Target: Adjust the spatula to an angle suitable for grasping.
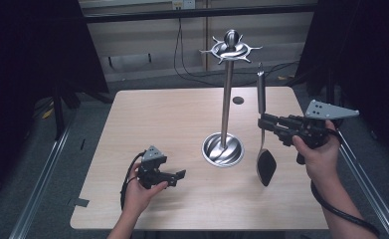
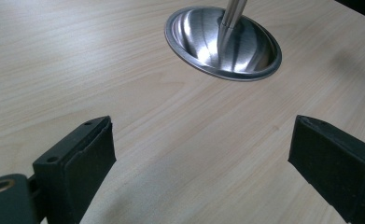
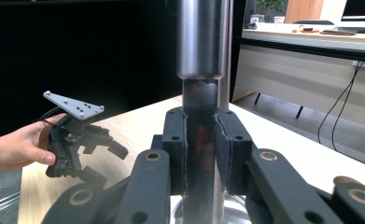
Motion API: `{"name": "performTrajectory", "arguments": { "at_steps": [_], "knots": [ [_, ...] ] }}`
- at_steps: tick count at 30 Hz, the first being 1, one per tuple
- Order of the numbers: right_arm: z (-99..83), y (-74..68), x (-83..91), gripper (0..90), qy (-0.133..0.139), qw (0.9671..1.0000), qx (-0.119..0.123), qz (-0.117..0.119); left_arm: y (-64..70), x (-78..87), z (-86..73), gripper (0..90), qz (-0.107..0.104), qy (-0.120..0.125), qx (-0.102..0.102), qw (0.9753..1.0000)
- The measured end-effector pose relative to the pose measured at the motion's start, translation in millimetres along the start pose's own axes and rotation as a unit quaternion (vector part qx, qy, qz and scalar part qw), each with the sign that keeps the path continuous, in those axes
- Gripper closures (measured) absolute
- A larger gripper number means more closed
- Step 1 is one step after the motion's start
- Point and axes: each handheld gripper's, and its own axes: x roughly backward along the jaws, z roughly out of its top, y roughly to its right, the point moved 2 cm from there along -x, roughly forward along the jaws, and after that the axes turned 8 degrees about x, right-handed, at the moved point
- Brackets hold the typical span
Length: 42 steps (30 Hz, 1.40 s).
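Upright beside the stand (image 1: 225,99), the ladle (image 1: 263,134) is clamped at its handle by the right gripper (image 1: 267,125), bowl just above the worktop (image 1: 157,119). Nearby, the left gripper (image 1: 178,178) rests with jaws apart, holding nothing.

Black tool (image 1: 270,125), grey triangular plate (image 1: 330,110)

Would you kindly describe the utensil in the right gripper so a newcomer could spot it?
On the wooden table, find the tall steel stand with its dish base. Just right of it, the right gripper holds a spoon upright: steel handle, black head pointing down.
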Motion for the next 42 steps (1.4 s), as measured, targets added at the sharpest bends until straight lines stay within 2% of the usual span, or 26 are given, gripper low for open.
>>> {"name": "performTrajectory", "arguments": {
  "at_steps": [18,33,42],
  "knots": [
    [11.5,-4.5,-13.3,75.9,0.01,0.9999,0.006,0.008,-1.3,0.8,0.2,6.8,0.001,0.004,0.003,1.0],
    [9.7,-3.4,-21.4,75.8,0.005,0.9999,0.006,0.007,-3.2,2.3,0.0,6.8,0.006,0.0,0.002,1.0],
    [6.4,-1.3,-23.5,75.8,0.004,1.0,0.004,0.003,-3.0,2.9,-0.2,6.8,0.002,0.003,0.005,1.0]
  ]
}}
